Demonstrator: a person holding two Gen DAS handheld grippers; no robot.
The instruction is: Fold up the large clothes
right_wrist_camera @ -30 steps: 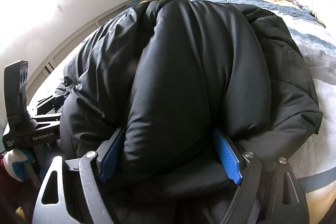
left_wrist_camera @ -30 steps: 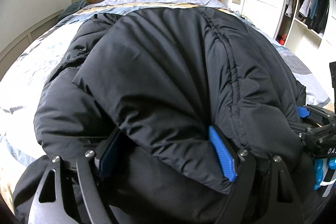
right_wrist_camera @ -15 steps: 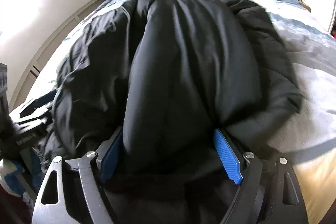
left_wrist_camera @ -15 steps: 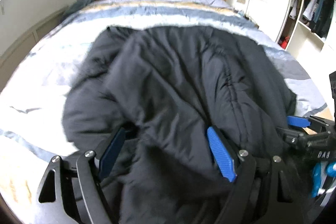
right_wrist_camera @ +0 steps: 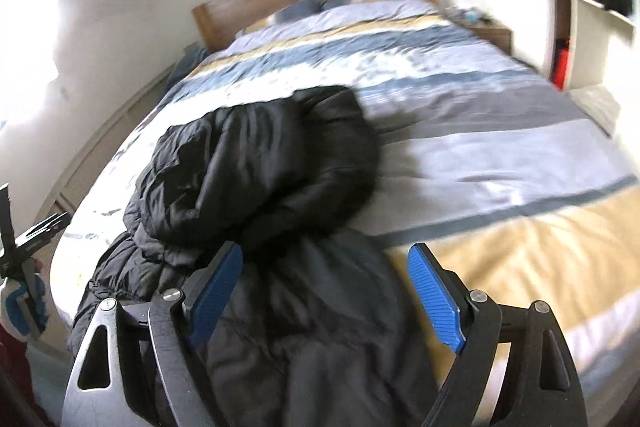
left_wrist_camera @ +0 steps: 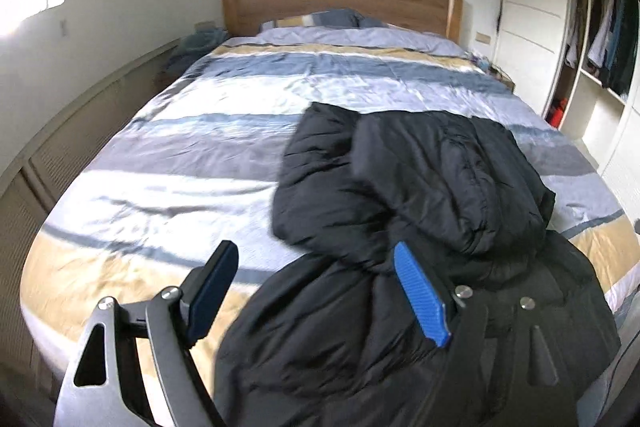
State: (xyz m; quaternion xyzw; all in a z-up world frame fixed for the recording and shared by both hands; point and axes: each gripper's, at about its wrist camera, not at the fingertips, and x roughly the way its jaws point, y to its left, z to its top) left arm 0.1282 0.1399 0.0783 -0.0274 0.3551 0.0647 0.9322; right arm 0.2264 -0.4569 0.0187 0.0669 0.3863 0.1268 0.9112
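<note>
Left wrist view: my claws (left_wrist_camera: 316,291) (right_wrist_camera: 326,289) gape, empty, over the coat (left_wrist_camera: 420,195); first fold lies done, next regrip its near hem.

Before me the bed (left_wrist_camera: 224,163) carries a striped cover in bands of pale blue, grey-blue, white and tan, smoothed flat with light creasing. A wooden headboard (left_wrist_camera: 340,1) closes the far edge, with pillows (left_wrist_camera: 332,19) lying against it. A black padded coat (left_wrist_camera: 420,187) lies directly on the cover at the near edge, folded over on itself, its lower part spilling past that edge toward me.
</note>
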